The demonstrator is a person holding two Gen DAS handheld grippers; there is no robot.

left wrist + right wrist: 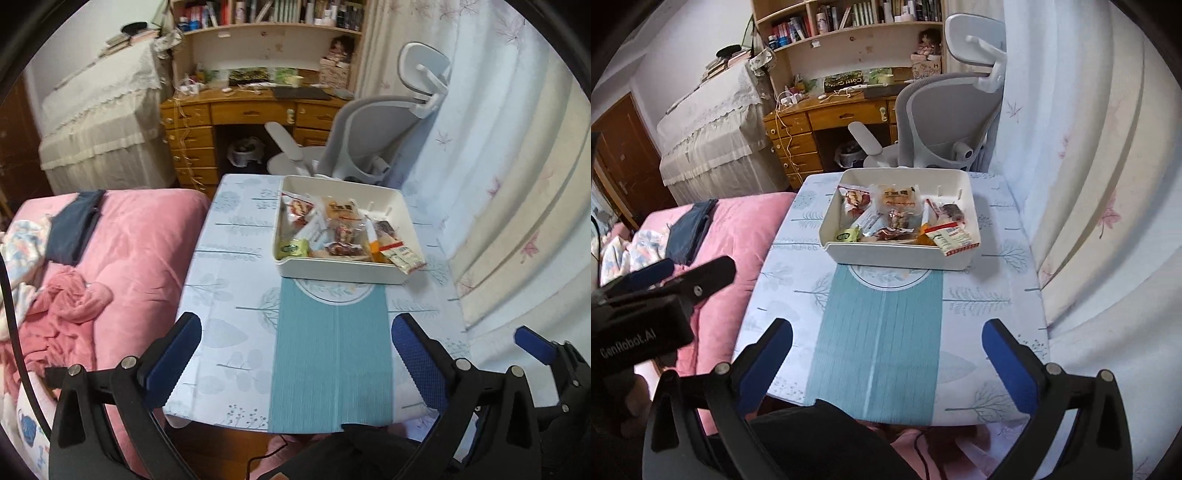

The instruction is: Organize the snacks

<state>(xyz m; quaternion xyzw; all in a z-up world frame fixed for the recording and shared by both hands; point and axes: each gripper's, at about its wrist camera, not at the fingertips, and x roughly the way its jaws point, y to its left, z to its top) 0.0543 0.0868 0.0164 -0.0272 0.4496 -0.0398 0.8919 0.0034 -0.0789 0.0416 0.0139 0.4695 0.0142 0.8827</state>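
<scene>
**Both grippers hover spread over the near table edge**

Your left gripper (295, 354) fills the bottom of its frame, jaws wide and holding nothing; your right gripper (886, 354) is the same, jaws spread and bare. The white tray (334, 269) sits at centre frame on the patterned table (229, 295), just beyond the teal mat (332, 362). Snack packets (332, 232) are heaped inside it, one red-and-white packet (402, 256) lapping over its right front rim.

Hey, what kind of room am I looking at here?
Most likely a bedroom that doubles as a study: a pink quilt on what looks like a bed, a wooden desk under bookshelves, and a grey office chair behind the snack bin.
</scene>
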